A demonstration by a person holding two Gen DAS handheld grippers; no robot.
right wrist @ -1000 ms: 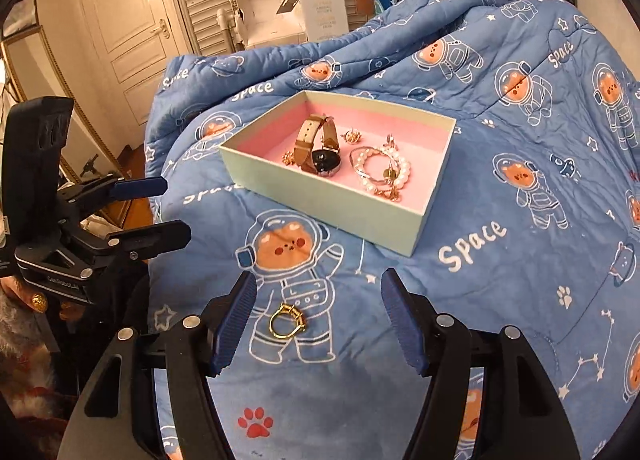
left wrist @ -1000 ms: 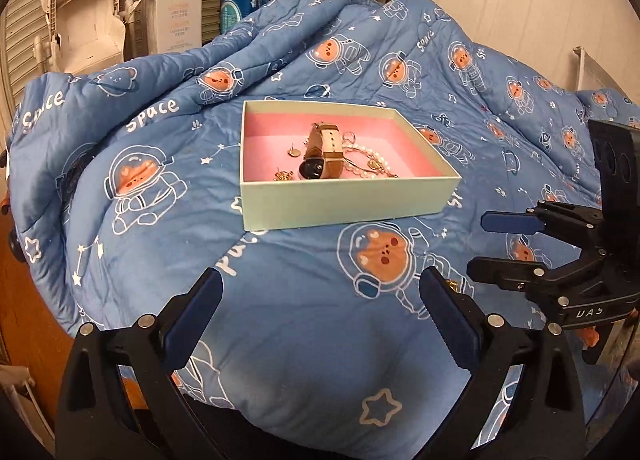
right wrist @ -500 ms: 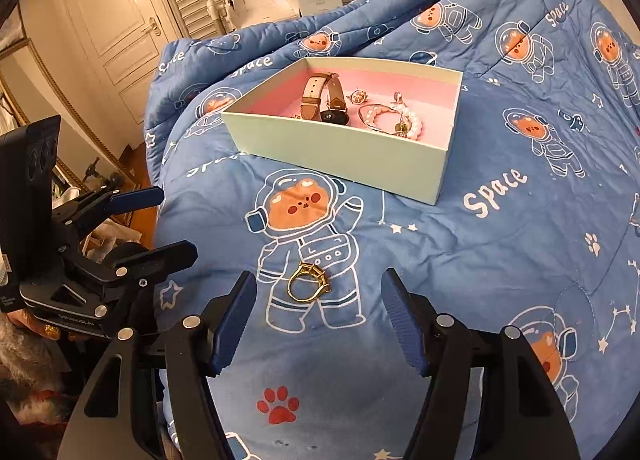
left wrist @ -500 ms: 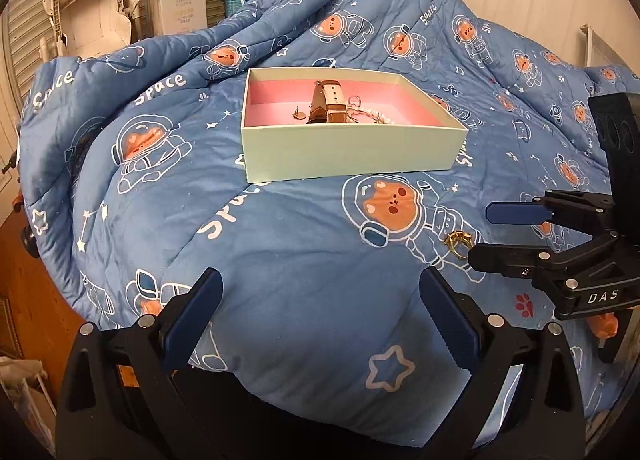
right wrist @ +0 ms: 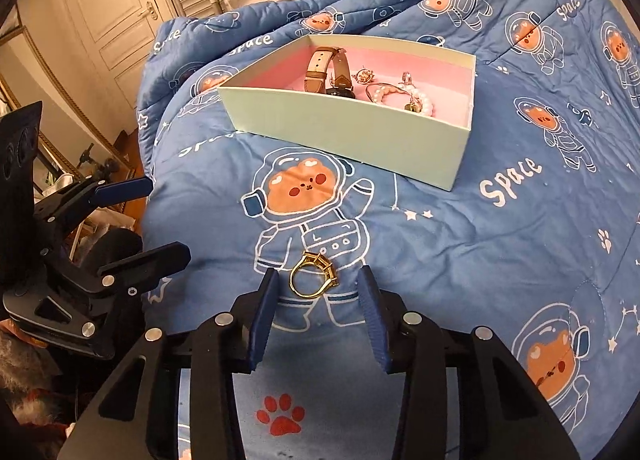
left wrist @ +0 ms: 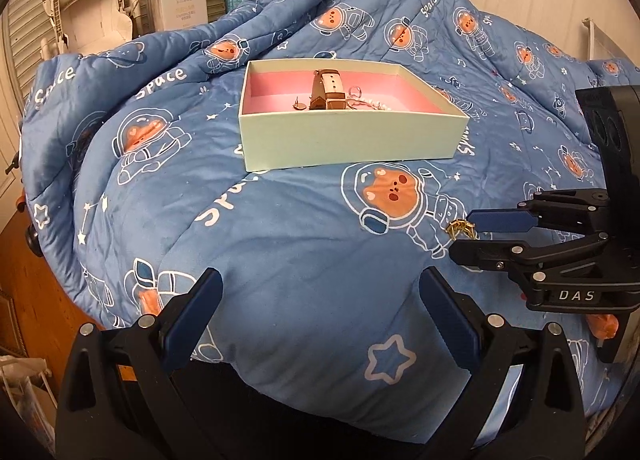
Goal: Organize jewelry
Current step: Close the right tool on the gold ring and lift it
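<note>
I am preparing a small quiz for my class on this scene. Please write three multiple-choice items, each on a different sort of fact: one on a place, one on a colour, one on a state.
1. Where does the gold ring lie?
A. Inside the box
B. On the blue blanket, between the fingers of the right gripper
C. On the floor

2. What colour is the inside of the box?
A. Pink
B. Black
C. Yellow

3. How does the left gripper stand?
A. Shut on the watch
B. Shut on the ring
C. Open, with nothing between its fingers

Answers:
1. B: the ring rests on the blanket, in front of the box, with the right gripper closing around it, its pads not yet touching.
2. A: the lining under the watch and the pearl bracelet is pink.
3. C: its fingers are wide apart over bare blanket.
</note>
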